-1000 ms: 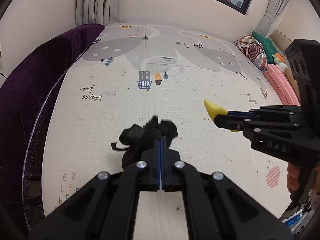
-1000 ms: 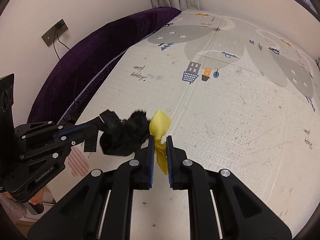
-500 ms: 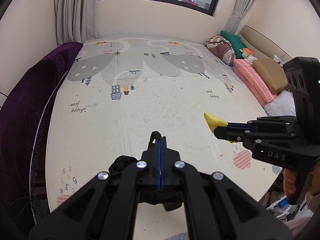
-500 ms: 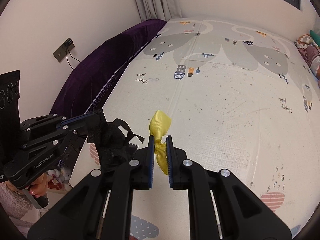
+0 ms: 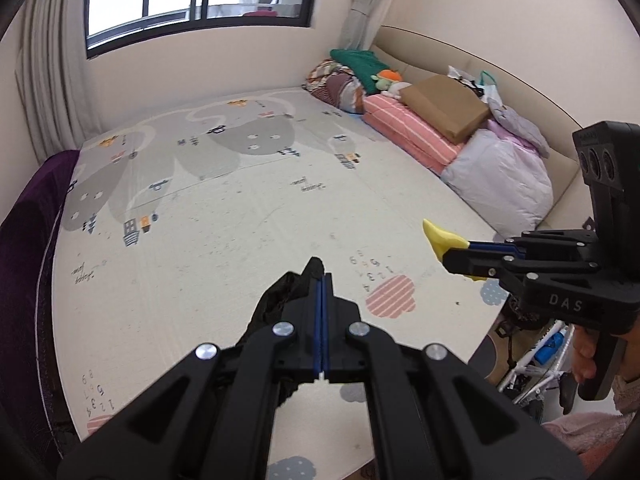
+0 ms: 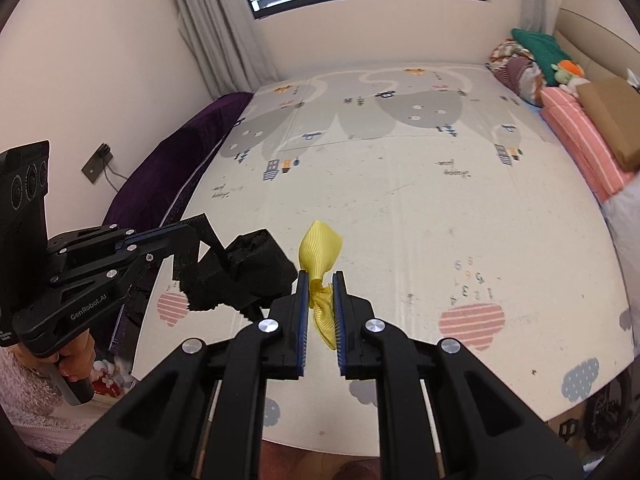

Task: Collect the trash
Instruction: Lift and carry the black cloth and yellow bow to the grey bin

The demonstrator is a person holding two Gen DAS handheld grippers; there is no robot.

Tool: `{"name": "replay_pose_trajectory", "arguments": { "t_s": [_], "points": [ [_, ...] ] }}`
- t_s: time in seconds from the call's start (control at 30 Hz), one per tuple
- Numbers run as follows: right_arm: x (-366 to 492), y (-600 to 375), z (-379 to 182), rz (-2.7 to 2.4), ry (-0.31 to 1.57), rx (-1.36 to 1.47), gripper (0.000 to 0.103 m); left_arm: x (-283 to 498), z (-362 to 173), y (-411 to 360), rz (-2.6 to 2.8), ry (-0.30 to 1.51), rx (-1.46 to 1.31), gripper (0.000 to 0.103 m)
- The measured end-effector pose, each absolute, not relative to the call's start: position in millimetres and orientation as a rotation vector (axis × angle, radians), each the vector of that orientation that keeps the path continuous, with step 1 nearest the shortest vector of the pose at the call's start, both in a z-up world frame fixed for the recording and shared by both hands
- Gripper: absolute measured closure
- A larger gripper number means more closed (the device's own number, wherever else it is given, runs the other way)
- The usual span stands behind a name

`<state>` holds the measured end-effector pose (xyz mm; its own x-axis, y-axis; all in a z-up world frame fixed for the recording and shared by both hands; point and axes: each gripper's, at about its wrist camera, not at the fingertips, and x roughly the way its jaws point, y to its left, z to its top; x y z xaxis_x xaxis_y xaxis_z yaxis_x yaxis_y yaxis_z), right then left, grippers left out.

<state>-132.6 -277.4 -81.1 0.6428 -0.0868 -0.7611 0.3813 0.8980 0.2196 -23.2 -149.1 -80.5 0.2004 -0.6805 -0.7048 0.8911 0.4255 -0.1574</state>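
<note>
My left gripper (image 5: 322,280) is shut on a crumpled black scrap (image 5: 280,300) that hangs to the left of and under its fingers; the right wrist view shows the same black scrap (image 6: 240,276) dangling from the left gripper (image 6: 192,236). My right gripper (image 6: 321,280) is shut on a yellow ribbon (image 6: 320,252) that sticks up above its blue pads. The left wrist view shows the yellow ribbon (image 5: 438,236) poking from the right gripper (image 5: 448,258) at the right. Both grippers hover side by side above the near part of the play mat (image 5: 224,216).
A purple cushion (image 6: 172,176) lines the mat's left side. Folded bedding, a pink striped pad (image 5: 408,128) and a brown box (image 5: 444,106) line the right wall. A small bicycle (image 5: 536,356) stands below the mat's near right corner. A hand (image 6: 74,360) grips the left handle.
Both grippers have risen and pulled back from the mat, carrying the black scrap and the yellow ribbon, and swung toward the right side of the room. The grips have stayed the same.
</note>
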Motion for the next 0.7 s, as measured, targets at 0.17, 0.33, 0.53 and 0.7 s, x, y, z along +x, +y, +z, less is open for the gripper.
{"name": "replay_pose_trajectory", "arguments": {
  "t_s": [0.17,0.33,0.53,0.7],
  "points": [
    [-245.5,-318.1,-72.9,-0.43,0.8,0.435,0.092,-104.5,-68.2,-202.9,-1.283,0.74,0.369,0.102],
    [-358.0,-349.6,-72.0,-0.62,0.768,0.504,0.092,-188.4,-63.0,-256.4,-1.47,0.696,0.422,0.102],
    [-472.8,-372.8,-74.0,-0.86,0.7,0.612,0.092,-281.4,-70.2,-314.5,-1.717,0.662,0.541,0.102],
    [-542.1,-376.8,-79.7,-1.032,0.641,0.708,0.092,-345.4,-76.4,-347.6,-1.91,0.637,0.655,0.102]
  ]
}}
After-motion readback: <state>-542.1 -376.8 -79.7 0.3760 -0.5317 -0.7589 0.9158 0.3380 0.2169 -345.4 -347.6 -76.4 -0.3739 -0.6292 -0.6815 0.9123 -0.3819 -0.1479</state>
